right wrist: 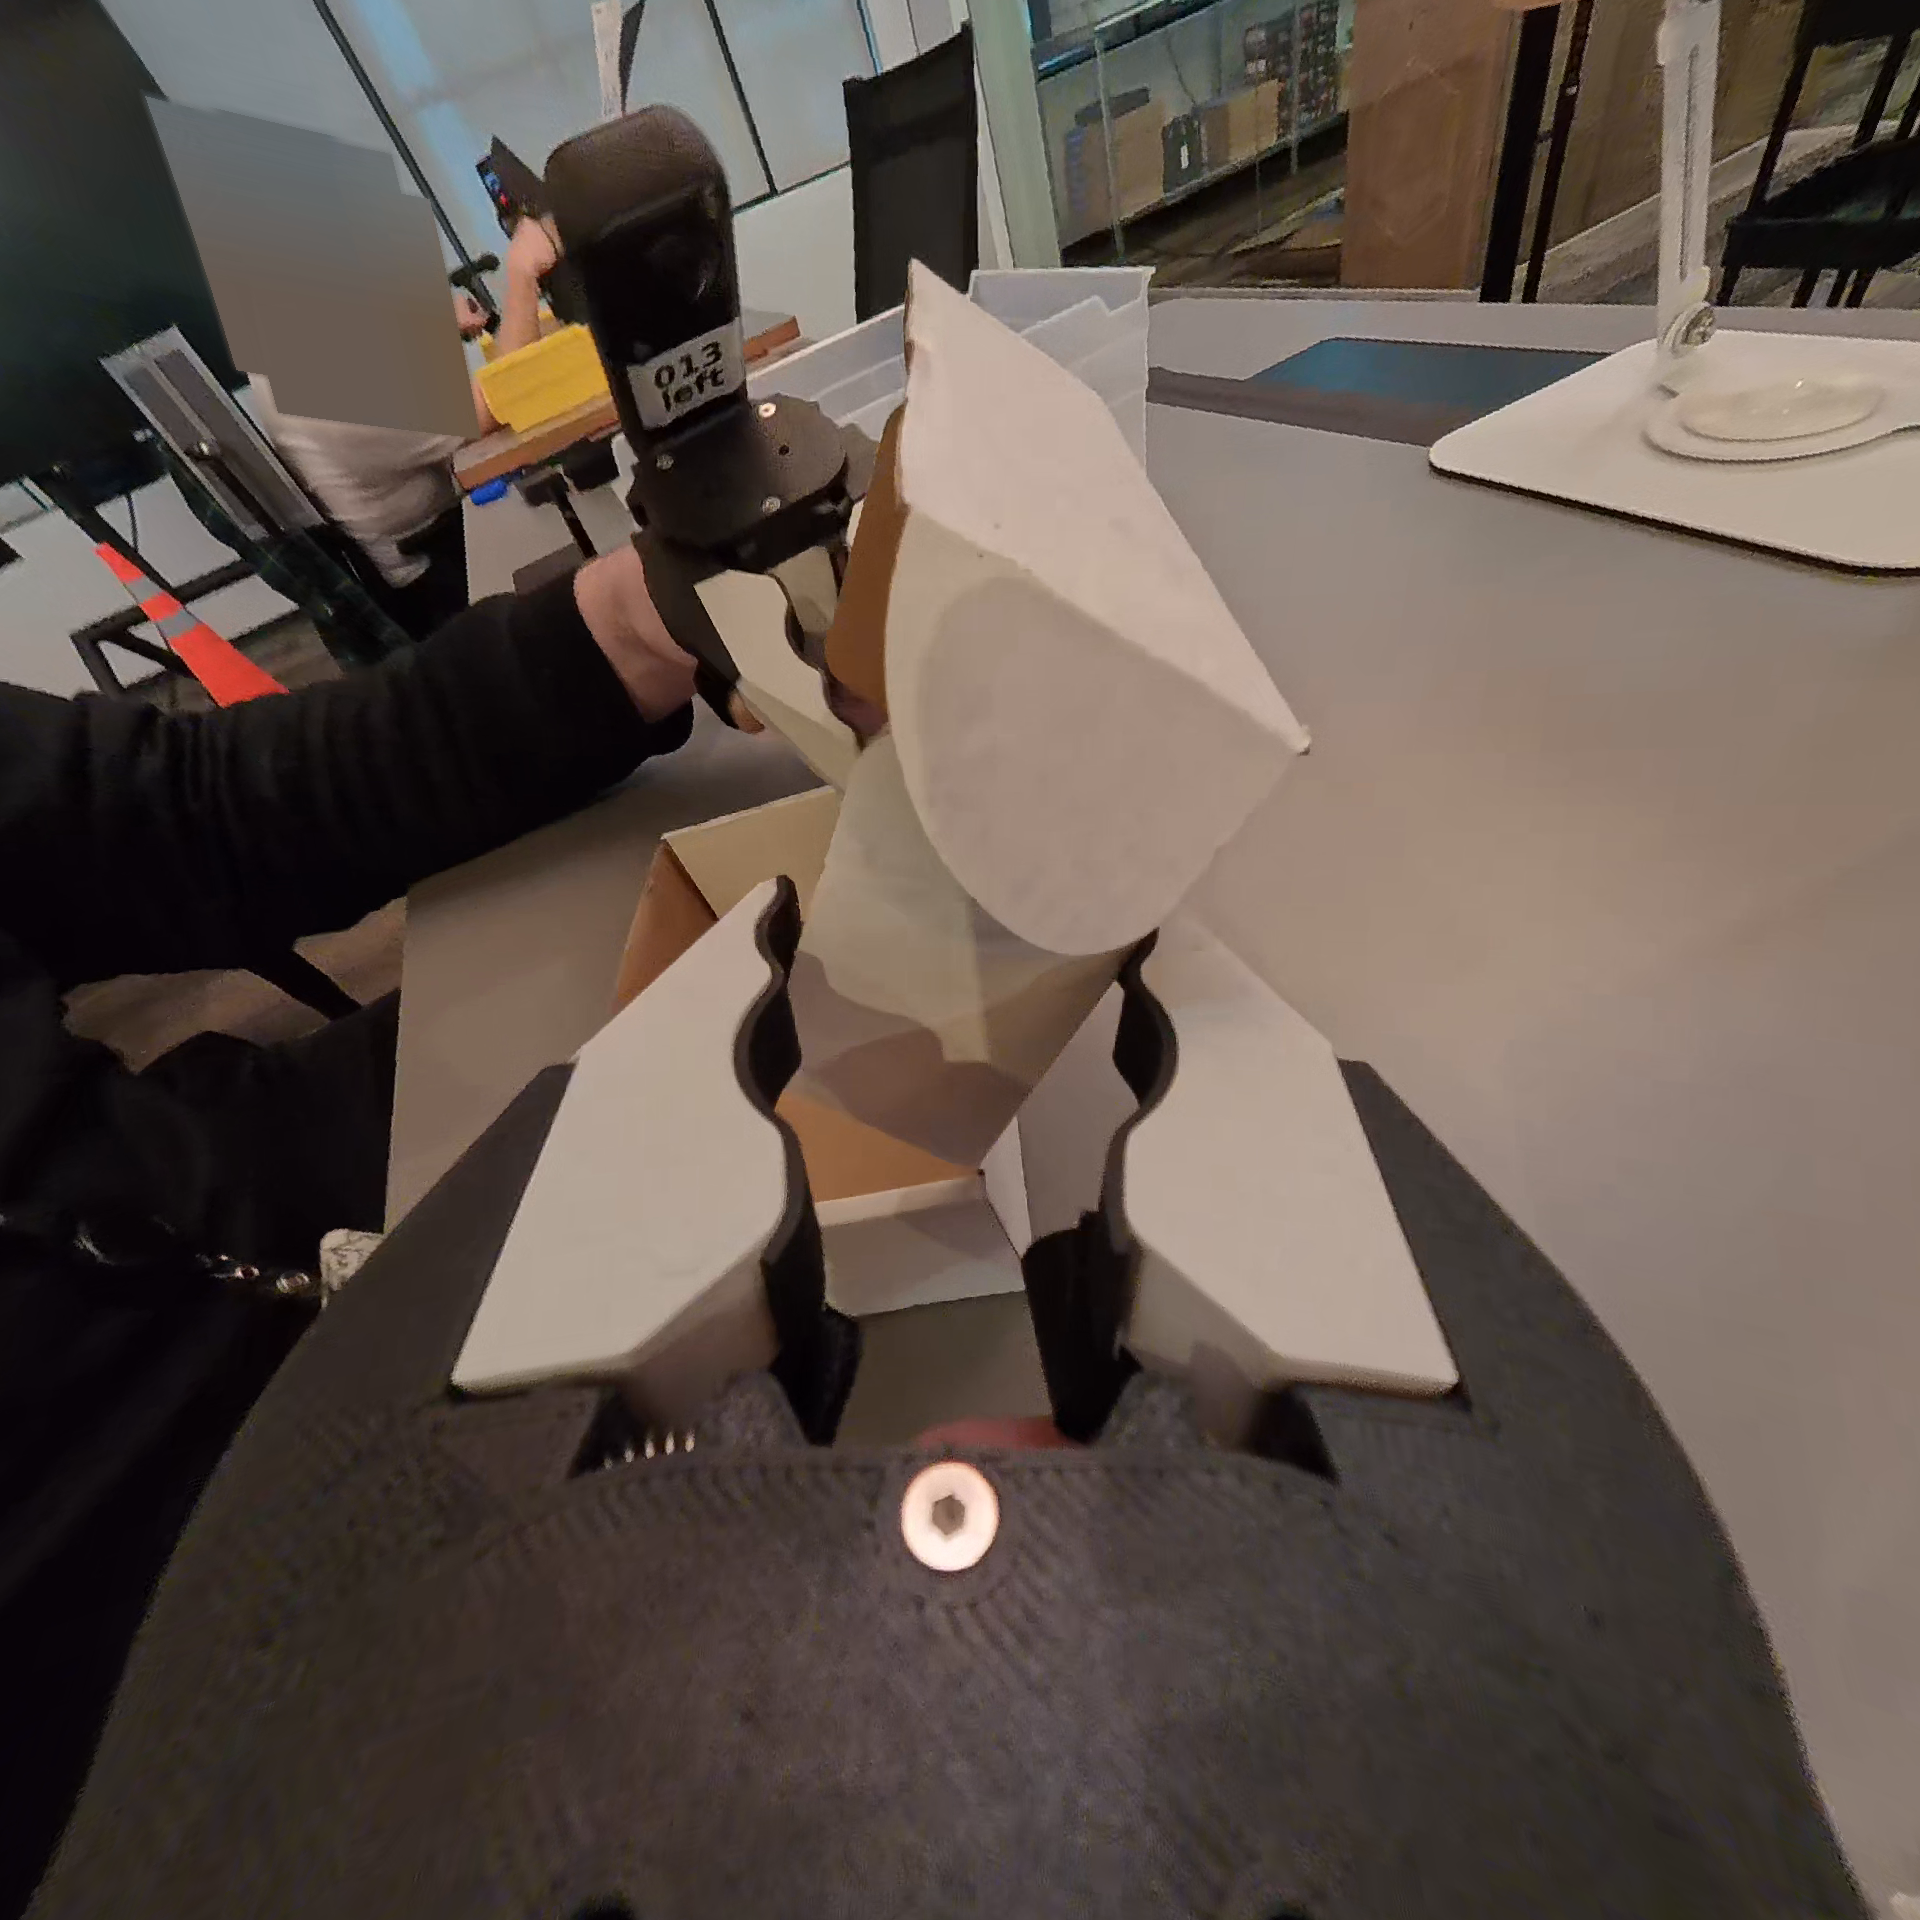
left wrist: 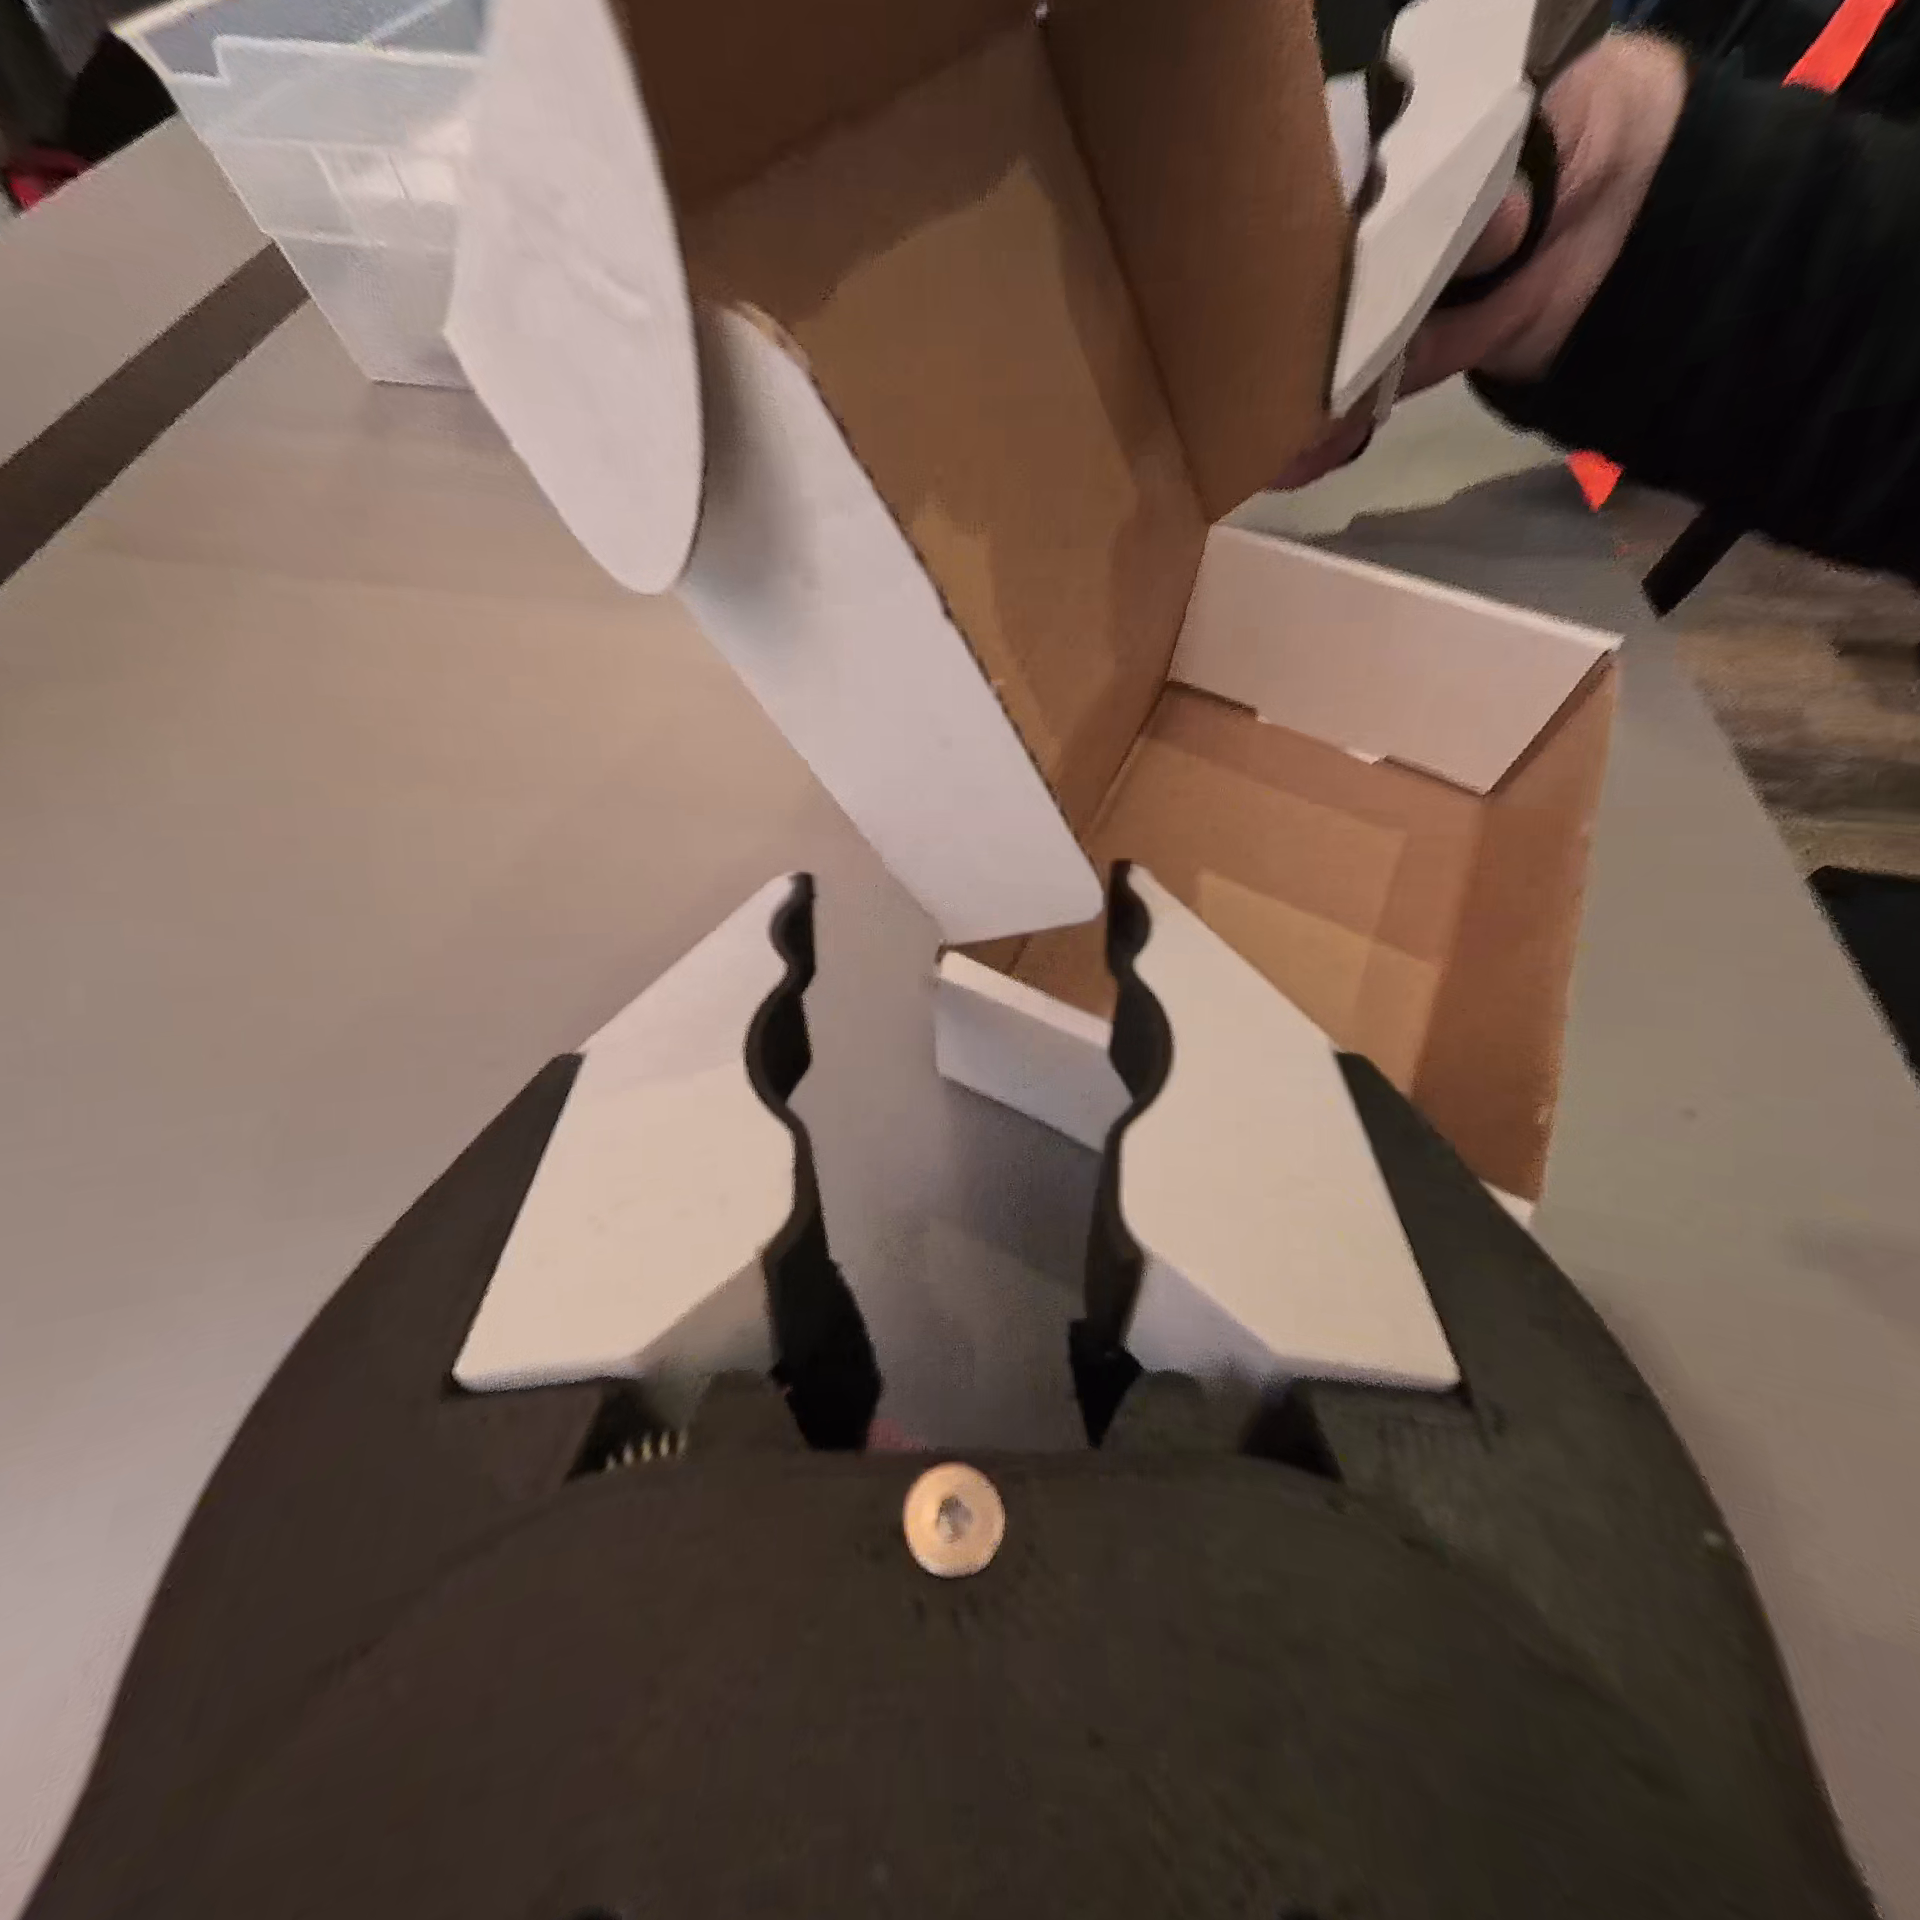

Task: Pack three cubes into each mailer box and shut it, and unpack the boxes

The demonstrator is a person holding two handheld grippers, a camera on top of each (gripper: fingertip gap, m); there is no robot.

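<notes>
A mailer box, white outside and brown inside, stands open on the grey table; its base [left wrist: 1382, 904] looks empty and no cubes show. Its lid [left wrist: 935, 343] is raised almost upright with its side flaps hanging loose. My left gripper [left wrist: 956, 894] is open, with a corner of a white lid flap [left wrist: 935, 790] between its fingertips. My right gripper [right wrist: 961, 920] is open around the lower part of the lid flap [right wrist: 1049, 748]. The right gripper also shows in the left wrist view [left wrist: 1434, 239] by the lid's far edge. The left gripper shows in the right wrist view [right wrist: 800, 634] at the lid's brown edge.
A clear plastic bin [left wrist: 312, 208] stands behind the box, and shows in the right wrist view [right wrist: 1081, 332]. A white base plate with a stand [right wrist: 1714, 468] lies at the far right. The table edge [left wrist: 1714, 779] runs close beside the box. A person sits at another table [right wrist: 353, 457].
</notes>
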